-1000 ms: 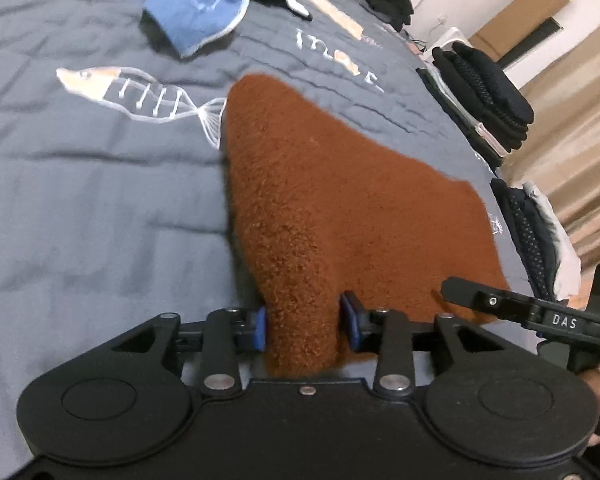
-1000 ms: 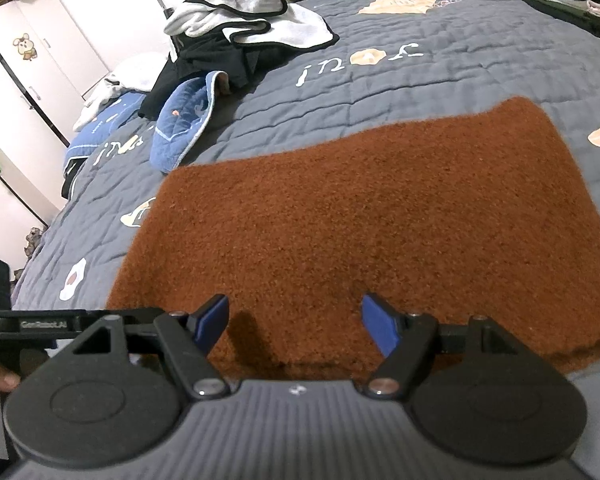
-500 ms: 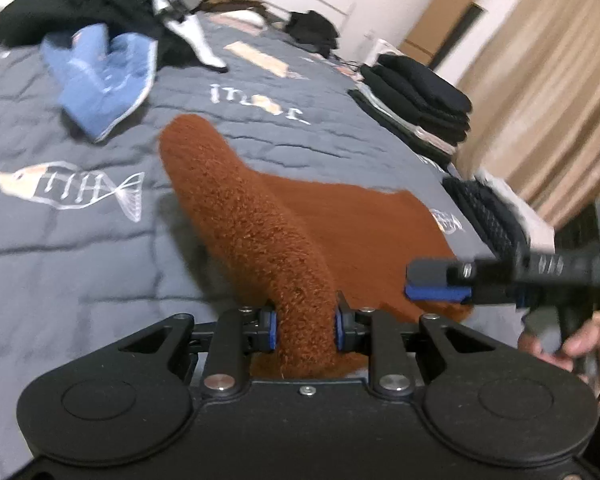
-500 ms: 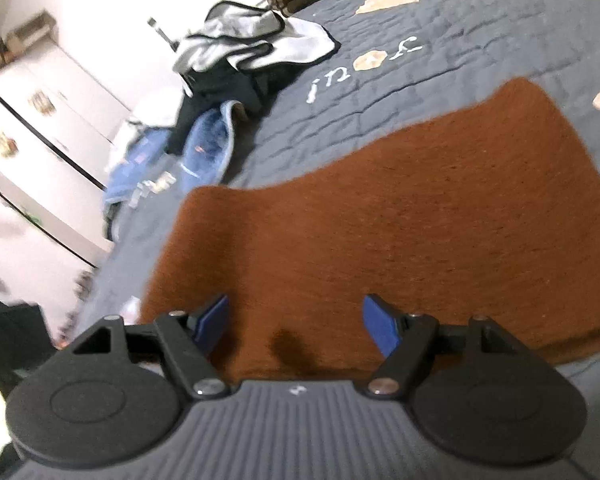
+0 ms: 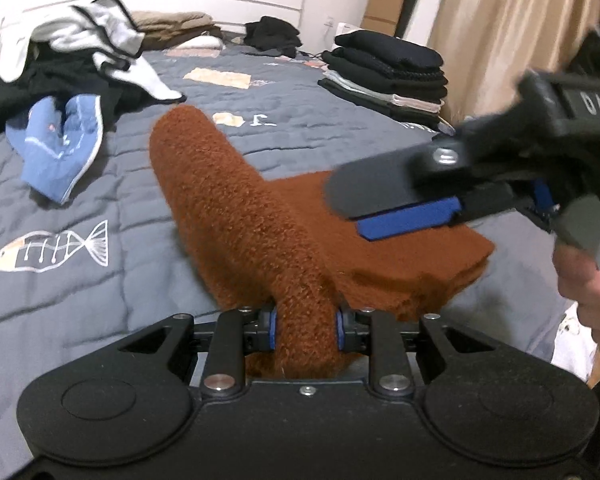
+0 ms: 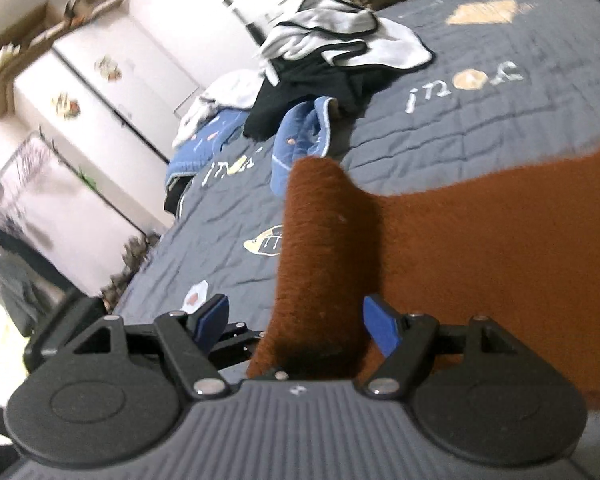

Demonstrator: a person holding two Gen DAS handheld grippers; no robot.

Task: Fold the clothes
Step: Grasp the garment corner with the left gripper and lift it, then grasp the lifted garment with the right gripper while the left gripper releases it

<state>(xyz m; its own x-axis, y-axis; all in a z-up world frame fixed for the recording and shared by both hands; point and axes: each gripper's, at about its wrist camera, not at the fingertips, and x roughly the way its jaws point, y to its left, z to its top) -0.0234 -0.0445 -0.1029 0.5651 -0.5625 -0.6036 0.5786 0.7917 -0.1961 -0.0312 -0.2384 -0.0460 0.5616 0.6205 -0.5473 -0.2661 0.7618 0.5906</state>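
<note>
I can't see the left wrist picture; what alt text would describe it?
The left gripper pinches a raised ridge of a fuzzy brown garment over a grey quilt. The right gripper hovers open beside it; folded dark clothes sit behind.

Our left gripper pinches the rust-brown fleece garment; our right gripper, jaws apart, hovers above that garment.
</note>
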